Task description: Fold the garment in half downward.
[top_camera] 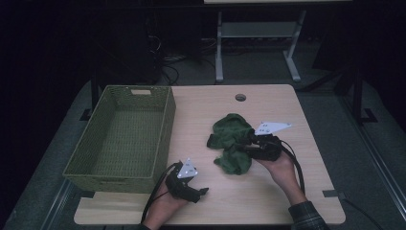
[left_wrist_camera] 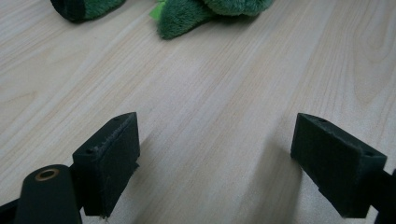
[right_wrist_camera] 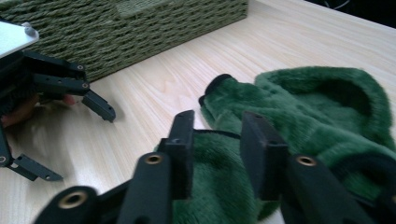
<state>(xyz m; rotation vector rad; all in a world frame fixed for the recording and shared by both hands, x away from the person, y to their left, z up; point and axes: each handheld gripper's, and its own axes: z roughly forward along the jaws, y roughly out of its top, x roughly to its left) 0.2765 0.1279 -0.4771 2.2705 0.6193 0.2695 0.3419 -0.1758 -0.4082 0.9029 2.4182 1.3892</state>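
Observation:
A crumpled green fleece garment (top_camera: 231, 136) lies on the wooden table (top_camera: 268, 191), right of centre. My right gripper (top_camera: 249, 144) rests at its right side, held by a hand. In the right gripper view the right gripper (right_wrist_camera: 218, 128) hovers over the garment (right_wrist_camera: 327, 107), its jaws a narrow gap apart with fabric showing below them. My left gripper (top_camera: 200, 191) sits near the table's front edge, left of the garment. Its jaws are spread wide over bare wood in the left gripper view (left_wrist_camera: 215, 154), with the garment (left_wrist_camera: 187, 18) further ahead. The right gripper view also shows the left gripper (right_wrist_camera: 83, 145).
A green woven basket (top_camera: 165, 129) stands on the left part of the table, with nothing visible inside; its wall (right_wrist_camera: 140, 32) is just behind the left gripper. A cable hole (top_camera: 240, 97) sits near the far edge. Desk legs and cables stand beyond the table.

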